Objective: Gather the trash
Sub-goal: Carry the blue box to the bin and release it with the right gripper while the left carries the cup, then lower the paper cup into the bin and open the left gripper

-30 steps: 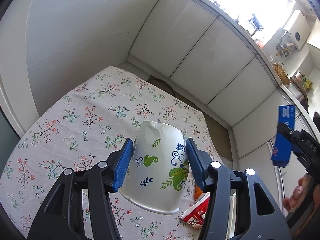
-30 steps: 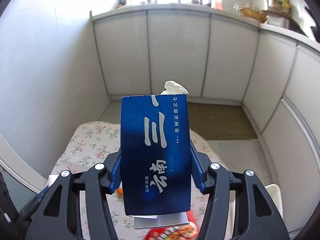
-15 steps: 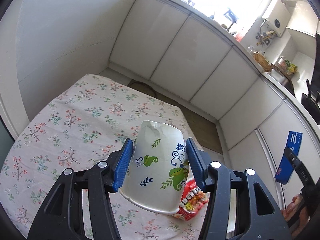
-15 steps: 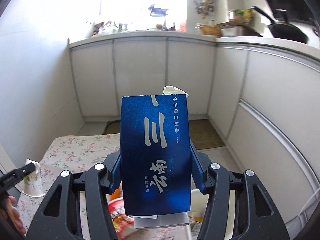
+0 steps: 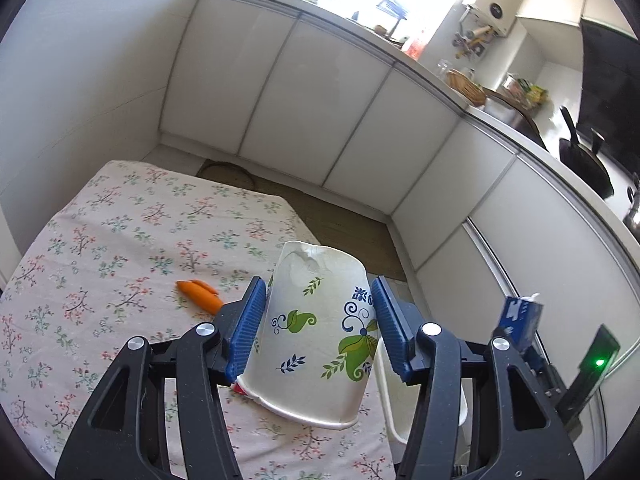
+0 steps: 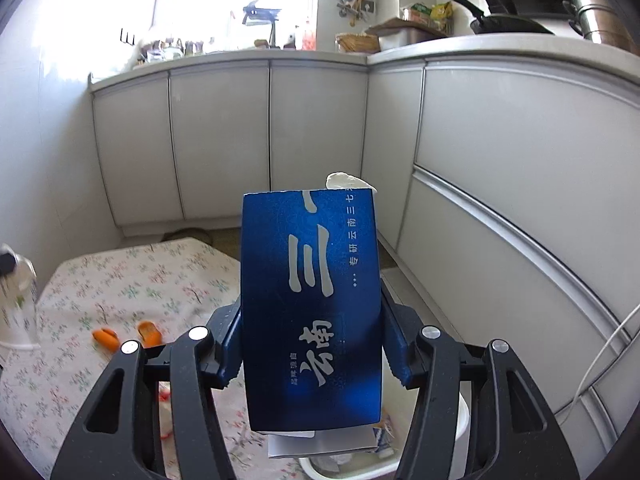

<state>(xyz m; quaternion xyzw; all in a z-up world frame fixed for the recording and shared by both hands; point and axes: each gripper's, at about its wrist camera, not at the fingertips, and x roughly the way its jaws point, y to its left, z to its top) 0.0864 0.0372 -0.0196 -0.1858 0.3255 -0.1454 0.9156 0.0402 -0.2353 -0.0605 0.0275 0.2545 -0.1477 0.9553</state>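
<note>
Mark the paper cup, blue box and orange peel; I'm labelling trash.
paper cup [image 5: 316, 332], left wrist view, printed side wall
blue box [image 6: 310, 304], right wrist view, front face
orange peel [image 5: 199, 292], left wrist view, middle

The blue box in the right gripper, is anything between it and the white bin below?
Nothing visible. The blue box, clamped in the right gripper, hangs above the white bin beside the table; only trash already inside lies under it.

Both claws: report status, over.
Left claw shut on paper cup. Right claw shut on blue box. White bin below, orange peels left on table.
</note>
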